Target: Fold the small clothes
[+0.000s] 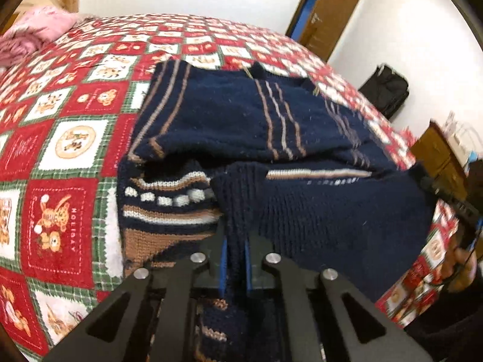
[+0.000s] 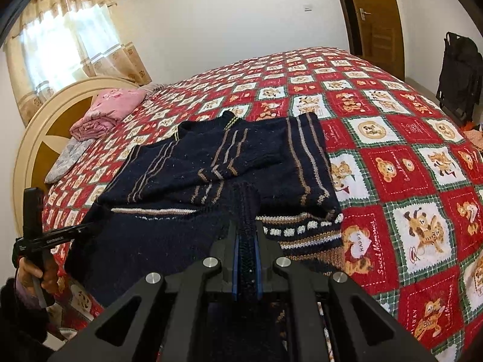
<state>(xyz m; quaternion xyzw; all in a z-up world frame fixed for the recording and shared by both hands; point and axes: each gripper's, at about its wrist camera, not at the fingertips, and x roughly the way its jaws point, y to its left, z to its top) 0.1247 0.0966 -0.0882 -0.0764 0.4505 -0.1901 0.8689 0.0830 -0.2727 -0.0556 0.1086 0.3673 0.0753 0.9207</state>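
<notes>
A navy knit sweater (image 1: 229,111) with tan and white stripes lies on the bed, its sleeves folded across the body; it also shows in the right wrist view (image 2: 211,154). My left gripper (image 1: 235,241) is shut on the sweater's ribbed hem, lifted off the bed. My right gripper (image 2: 246,235) is shut on the same hem at another corner. Each gripper appears at the edge of the other's view, the right one (image 1: 452,202) and the left one (image 2: 54,235), with the hem stretched between them.
The bed has a red, white and green teddy-bear quilt (image 2: 392,163). A folded pink blanket (image 2: 105,111) lies by the round headboard (image 2: 39,138). A black bag (image 2: 459,72) stands by the wooden door (image 2: 377,15). A cardboard box (image 1: 329,9) leans on the wall.
</notes>
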